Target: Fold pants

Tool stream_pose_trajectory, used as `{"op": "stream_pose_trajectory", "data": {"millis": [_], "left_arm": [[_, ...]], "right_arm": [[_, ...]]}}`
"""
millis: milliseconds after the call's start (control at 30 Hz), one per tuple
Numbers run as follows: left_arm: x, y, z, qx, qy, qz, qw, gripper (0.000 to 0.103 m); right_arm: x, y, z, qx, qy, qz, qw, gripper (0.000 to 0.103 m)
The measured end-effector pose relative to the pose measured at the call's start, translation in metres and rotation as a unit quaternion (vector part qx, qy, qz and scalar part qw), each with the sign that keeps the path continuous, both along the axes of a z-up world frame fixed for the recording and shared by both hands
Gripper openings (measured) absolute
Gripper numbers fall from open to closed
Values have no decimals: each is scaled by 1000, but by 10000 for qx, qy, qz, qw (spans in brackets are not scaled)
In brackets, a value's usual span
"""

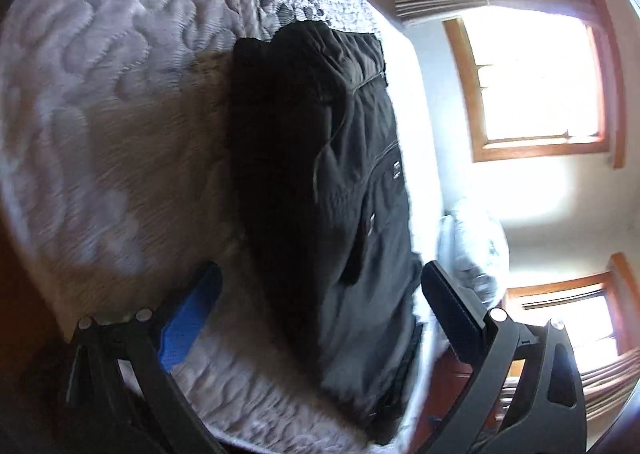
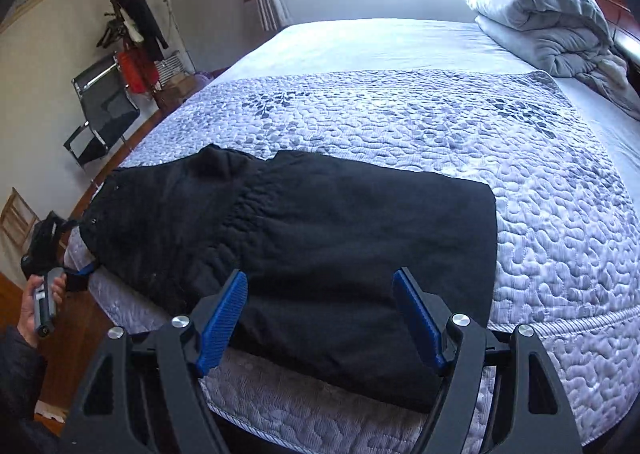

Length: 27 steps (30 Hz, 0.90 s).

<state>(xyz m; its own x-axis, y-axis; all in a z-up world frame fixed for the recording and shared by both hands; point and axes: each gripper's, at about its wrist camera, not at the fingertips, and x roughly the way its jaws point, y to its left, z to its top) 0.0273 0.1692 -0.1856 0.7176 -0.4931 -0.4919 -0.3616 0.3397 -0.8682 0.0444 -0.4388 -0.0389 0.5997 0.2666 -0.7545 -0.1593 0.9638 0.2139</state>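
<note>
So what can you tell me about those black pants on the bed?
The black pants lie flat near the front edge of the bed, on its quilted grey-white bedspread. They look folded into a wide, roughly rectangular bundle of soft, thick cloth. A gathered, stretchy-looking band runs across the middle, and the left wrist view shows a pocket seam with a small light tag. One end bunches up and reaches the side of the bed. Nothing grips them: both grippers hover open just in front, not touching.
</note>
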Motion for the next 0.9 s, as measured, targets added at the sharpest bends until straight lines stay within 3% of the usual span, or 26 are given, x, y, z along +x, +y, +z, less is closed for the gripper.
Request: {"op": "stream_pose_trajectory", "data": {"millis": [233, 333, 467, 600, 700, 900], "left_arm": [[5, 12, -12, -528, -42, 385, 9979, 99], [9, 14, -11, -749, -269, 368, 9962, 99], [25, 10, -14, -829, -238, 316, 9958, 100], [34, 3, -13, -679, 67, 205, 9975, 100], [37, -3, 1, -885, -436, 134, 9950, 100], [43, -7, -18, -904, -182, 191, 9956, 100]], "right_arm": [[3, 14, -4, -167, 86, 154, 9997, 76], [6, 17, -8, -135, 140, 152, 9997, 76], [8, 22, -9, -189, 169, 210, 9995, 76], [9, 24, -12, -201, 212, 220, 9993, 76], [11, 25, -14, -237, 256, 221, 9991, 76], [12, 27, -18, -254, 335, 197, 9989, 77]]}}
